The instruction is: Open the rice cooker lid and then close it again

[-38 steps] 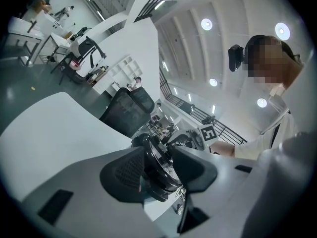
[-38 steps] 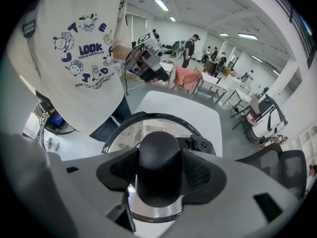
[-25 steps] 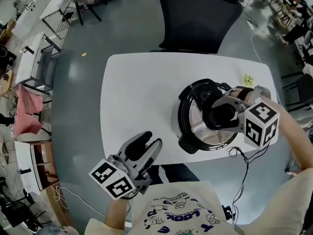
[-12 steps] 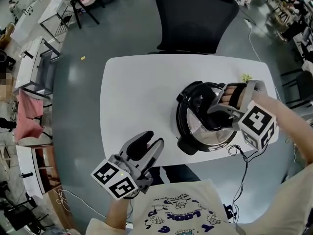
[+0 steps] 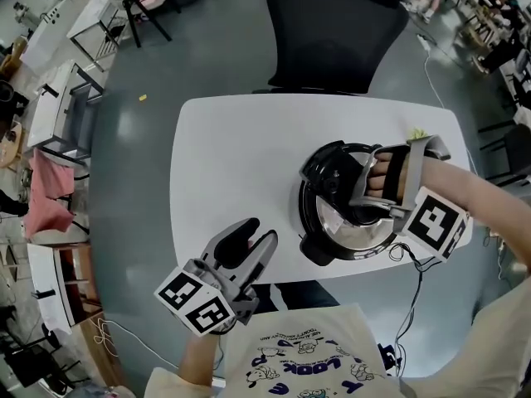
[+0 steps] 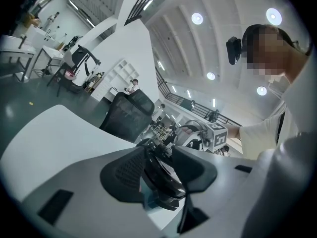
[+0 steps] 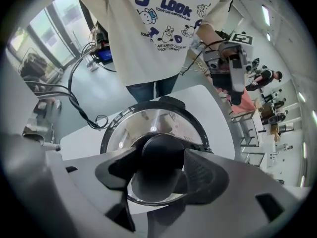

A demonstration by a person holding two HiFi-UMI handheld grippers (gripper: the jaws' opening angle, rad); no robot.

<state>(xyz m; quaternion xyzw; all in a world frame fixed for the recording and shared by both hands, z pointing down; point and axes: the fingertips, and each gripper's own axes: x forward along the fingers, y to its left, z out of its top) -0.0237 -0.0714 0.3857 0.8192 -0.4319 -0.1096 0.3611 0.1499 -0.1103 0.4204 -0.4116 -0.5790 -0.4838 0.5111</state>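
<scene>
Overhead, right gripper (image 7: 161,171) points straight down, jaws clamped on knob (image 7: 159,150), likely for twisting lid (image 5: 330,220) free; rice cooker (image 5: 319,247) at right of table (image 5: 232,156); left gripper (image 5: 250,245) idle, jaws apart, empty.

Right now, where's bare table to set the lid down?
Left half of the table, from the rice cooker to the left edge, is bare; so is the far strip by the chair. Crowded: right side, right gripper on the lid knob, cable.
</scene>
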